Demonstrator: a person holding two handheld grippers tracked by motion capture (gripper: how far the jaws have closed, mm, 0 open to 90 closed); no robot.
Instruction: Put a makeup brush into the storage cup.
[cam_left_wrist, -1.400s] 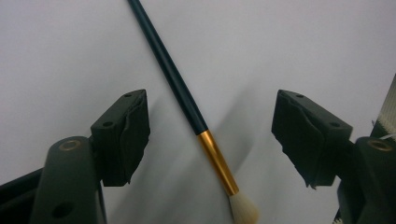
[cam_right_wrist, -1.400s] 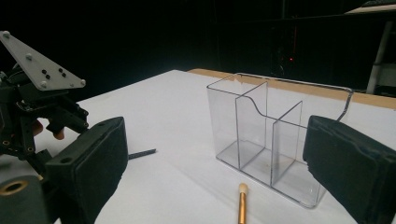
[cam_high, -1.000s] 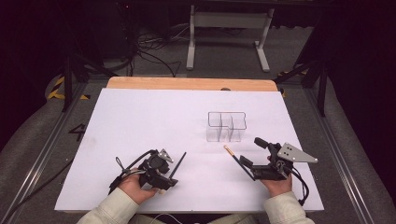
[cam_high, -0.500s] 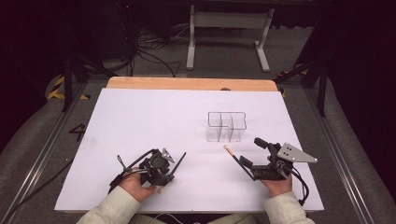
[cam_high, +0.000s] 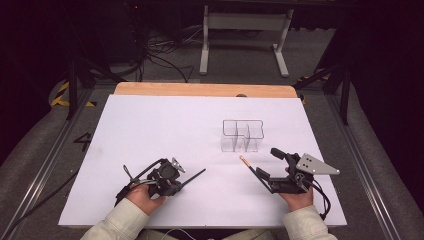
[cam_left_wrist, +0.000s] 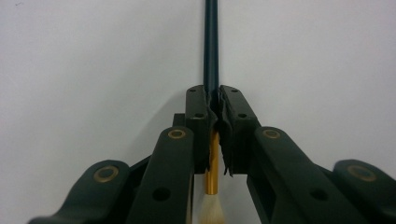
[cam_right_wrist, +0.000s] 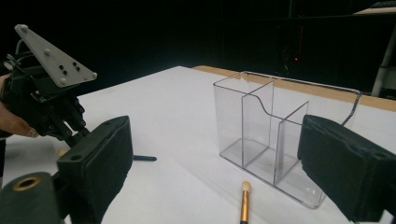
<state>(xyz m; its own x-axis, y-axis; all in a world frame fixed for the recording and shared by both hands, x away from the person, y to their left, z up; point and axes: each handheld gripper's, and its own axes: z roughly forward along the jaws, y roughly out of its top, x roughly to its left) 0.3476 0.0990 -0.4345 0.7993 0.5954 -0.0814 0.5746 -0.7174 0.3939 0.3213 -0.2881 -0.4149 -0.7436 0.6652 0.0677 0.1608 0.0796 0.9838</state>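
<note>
Left tool (cam_high: 172, 181) has just been closing and is clenched on a brush (cam_left_wrist: 211, 56) near its ferrule, right tool (cam_high: 270, 170) released; lifted so off-centre, the brush could pivot and slip.

A white tabletop (cam_high: 150, 130) with a wooden far edge (cam_high: 200, 89) stands on grey floor (cam_high: 40, 150); beyond it, black cables (cam_high: 160, 57), a metal stand (cam_high: 245, 30) and darkness.
</note>
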